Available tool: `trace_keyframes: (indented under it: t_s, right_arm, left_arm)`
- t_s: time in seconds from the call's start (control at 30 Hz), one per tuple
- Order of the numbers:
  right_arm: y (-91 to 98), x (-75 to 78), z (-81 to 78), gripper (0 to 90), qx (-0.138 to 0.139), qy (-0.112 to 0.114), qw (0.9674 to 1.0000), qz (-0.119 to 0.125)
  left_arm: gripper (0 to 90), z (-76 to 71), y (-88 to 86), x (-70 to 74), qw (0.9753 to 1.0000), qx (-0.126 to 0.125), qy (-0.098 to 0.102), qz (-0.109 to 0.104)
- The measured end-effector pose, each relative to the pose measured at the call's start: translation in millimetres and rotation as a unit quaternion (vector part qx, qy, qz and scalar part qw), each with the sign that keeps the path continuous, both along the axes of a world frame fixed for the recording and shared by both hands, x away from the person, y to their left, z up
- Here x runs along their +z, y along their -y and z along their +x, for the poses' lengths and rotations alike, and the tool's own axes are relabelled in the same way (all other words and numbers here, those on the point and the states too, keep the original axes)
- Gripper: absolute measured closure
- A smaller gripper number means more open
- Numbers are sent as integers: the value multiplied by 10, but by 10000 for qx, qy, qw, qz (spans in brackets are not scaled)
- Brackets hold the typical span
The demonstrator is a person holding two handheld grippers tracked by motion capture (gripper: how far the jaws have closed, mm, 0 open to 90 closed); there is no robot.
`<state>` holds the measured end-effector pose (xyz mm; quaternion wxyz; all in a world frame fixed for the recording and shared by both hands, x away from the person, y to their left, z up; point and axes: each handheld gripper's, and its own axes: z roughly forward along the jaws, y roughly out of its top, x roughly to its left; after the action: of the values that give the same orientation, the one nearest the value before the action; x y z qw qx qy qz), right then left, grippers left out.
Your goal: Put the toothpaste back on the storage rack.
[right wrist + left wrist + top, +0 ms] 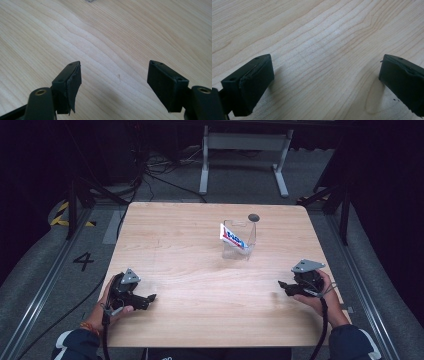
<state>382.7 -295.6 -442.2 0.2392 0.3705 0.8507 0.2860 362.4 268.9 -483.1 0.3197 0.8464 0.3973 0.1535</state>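
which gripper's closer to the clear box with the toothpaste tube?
Right. The right gripper sits near the table's right edge, a shorter diagonal from the clear box. The left gripper is at the near-left corner, farther off. Both are open, touching nothing.

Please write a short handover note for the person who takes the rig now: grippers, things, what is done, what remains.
Left gripper: open, holds nothing, low over the table near its left front.
Right gripper: open, holds nothing, near the right front.
Clear box: stands mid-table toward the far side, with a red, white and blue packet leaning in it. Both grippers are well apart from it.
Done: nothing visible. Left: probably reach for the box or packet.
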Motion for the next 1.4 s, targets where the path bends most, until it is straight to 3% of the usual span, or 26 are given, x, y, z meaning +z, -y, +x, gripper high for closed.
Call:
trace_keyframes:
  t_s: [0.37,0.6,0.63,0.7,0.87,0.97,1.03,1.4]
  right_arm:
    - [371,-165,-199,276,-398,-151,9983,406]
    - [510,-261,-279,271,-544,-232,9967,551]
    - [557,-287,-307,269,-571,-277,9956,696]
    - [573,-298,-315,266,-575,-278,9955,704]
    - [672,-385,-367,253,-658,-370,9922,995]
    - [720,-419,-399,252,-717,-269,9900,1181]
    - [718,-439,-407,247,-693,-155,9912,1113]
    - [712,-439,-406,241,-720,-167,9909,1127]
  left_arm:
    - [1,-2,6,-4,10000,24,-46,-54]
    - [1,3,1,-2,10000,-11,-21,-20]
    - [1,4,2,-3,10000,2,-6,-27]
    - [1,1,3,-2,10000,0,-28,-31]
    - [1,-2,7,-5,10000,32,-44,-59]
    - [1,-2,5,-3,10000,10,-51,-48]
    - [1,3,1,-4,10000,-2,-6,-32]
    - [1,-12,9,-5,9999,80,-39,-60]
